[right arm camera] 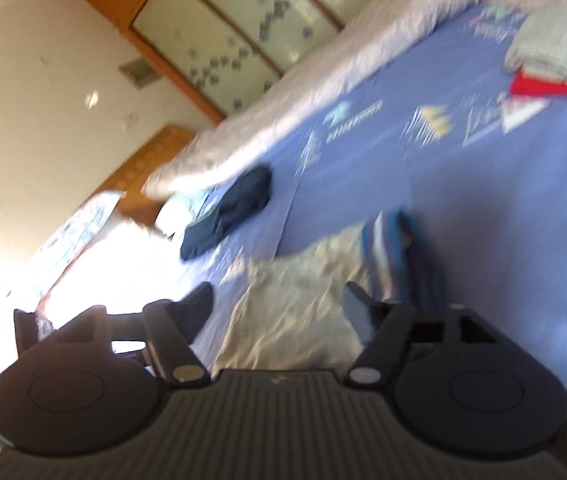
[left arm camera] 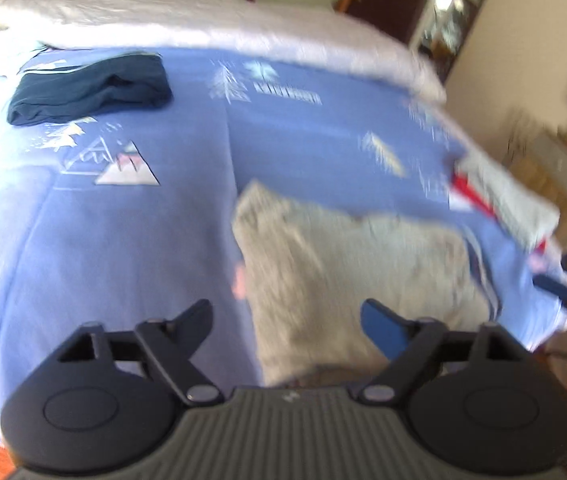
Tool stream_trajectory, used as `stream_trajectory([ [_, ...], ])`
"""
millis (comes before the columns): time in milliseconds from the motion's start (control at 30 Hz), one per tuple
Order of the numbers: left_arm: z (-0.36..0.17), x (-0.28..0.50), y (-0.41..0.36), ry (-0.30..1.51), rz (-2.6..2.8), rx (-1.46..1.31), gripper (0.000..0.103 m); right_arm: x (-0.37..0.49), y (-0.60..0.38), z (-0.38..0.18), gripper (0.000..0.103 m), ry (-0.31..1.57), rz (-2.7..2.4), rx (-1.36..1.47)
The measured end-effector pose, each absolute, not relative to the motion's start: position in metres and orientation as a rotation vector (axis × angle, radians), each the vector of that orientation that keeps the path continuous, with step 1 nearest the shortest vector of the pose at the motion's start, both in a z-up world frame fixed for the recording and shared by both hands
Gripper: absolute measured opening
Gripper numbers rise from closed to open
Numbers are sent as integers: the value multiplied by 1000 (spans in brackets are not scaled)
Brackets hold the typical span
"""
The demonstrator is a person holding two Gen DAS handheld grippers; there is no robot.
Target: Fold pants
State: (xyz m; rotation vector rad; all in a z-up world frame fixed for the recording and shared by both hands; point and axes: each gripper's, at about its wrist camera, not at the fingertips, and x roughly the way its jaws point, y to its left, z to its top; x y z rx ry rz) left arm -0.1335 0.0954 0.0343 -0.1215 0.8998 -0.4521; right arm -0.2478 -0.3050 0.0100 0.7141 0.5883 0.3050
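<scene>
Setting: a bed [left arm camera: 131,240] covered with a blue sheet printed with pale trees and mountains; both views are smeared by motion blur.
Pants: grey-beige pants [left arm camera: 347,280] lie folded into a rough rectangle on the near part of the bed, close to its edge; the nearest end is hidden behind the claw body in both views.
Pants detail: a striped blue and white band shows along the far side of the fabric in the right wrist view; too blurred to say what it is.
Left claw: the left claw [left arm camera: 287,316] hangs above the pants with its jaws spread wide and nothing between them; its fingers do not press the cloth.
Right claw: the right claw [right arm camera: 279,300] also stands wide apart above the same fabric, gripping nothing; its left finger is a dark silhouette against glare.
Right claw, other view: only its dark tips show at the right edge of the left wrist view, cut off by the frame.
Dark garment: a navy folded garment [left arm camera: 91,92] rests well apart from the pants, toward the far left of the bed.
Stack: grey folded clothes with something red beneath [left arm camera: 515,204] sit near the bed's right edge; the red item is mostly covered.
Quilt: a white quilt [left arm camera: 203,24] is bunched along the far side.
Glare: strong sunlight washes out the left side of the right wrist view.
Background: a wooden wardrobe with patterned panels [right arm camera: 235,36], blurred.
</scene>
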Motion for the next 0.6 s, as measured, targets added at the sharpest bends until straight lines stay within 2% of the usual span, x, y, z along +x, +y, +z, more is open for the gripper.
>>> stream_trajectory([
  [33, 34, -126, 99, 912, -452, -148, 85, -247, -311, 10, 88, 573, 267, 708],
  [67, 32, -119, 103, 927, -455, -175, 86, -244, -318, 7, 89, 575, 222, 710],
  [133, 24, -108, 106, 957, -474, -224, 91, -236, -327, -7, 89, 618, 170, 741],
  [333, -12, -80, 100, 1071, -505, -322, 92, -218, -330, -54, 89, 742, 151, 830],
  [600, -58, -64, 69, 1177, -548, -323, 89, -189, -321, -89, 89, 854, 237, 832],
])
